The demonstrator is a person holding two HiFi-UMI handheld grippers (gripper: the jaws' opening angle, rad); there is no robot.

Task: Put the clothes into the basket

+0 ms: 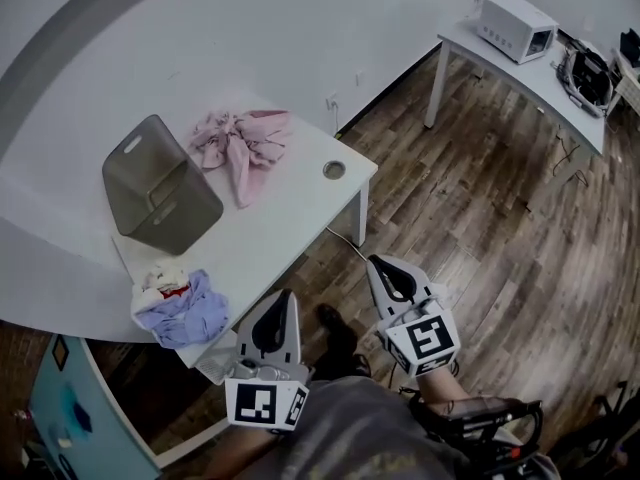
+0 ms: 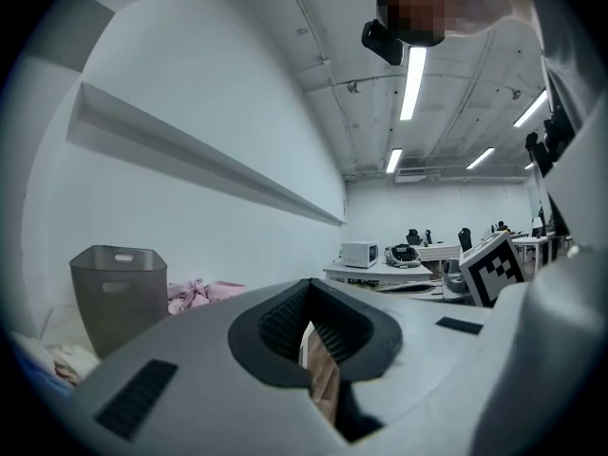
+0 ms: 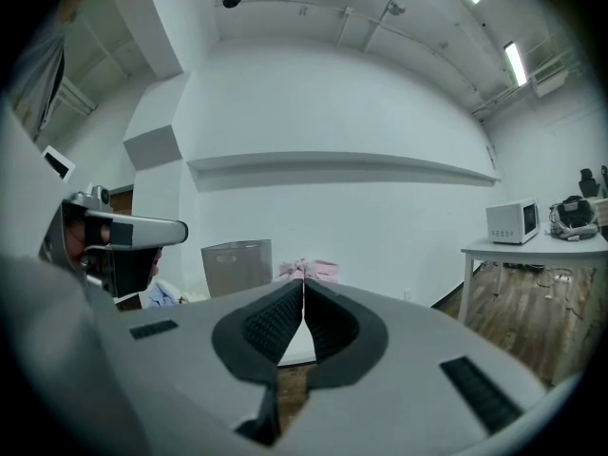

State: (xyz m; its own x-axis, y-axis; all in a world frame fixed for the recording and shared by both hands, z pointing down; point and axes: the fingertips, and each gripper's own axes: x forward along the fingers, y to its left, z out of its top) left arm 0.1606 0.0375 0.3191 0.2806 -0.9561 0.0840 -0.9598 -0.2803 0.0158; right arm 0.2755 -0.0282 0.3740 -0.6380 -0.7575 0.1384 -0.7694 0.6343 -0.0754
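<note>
Clothes beside basket on table

- White table, with a round cable hole near its right corner.
- Wall socket, low on the white wall behind that corner.
- Second white table, well apart: a white boxy appliance at its far end, a black bundle near its right edge.
- Wooden floor.
- Ceiling strip lights.

No readable text, label, brand or number anywhere in view.
</note>
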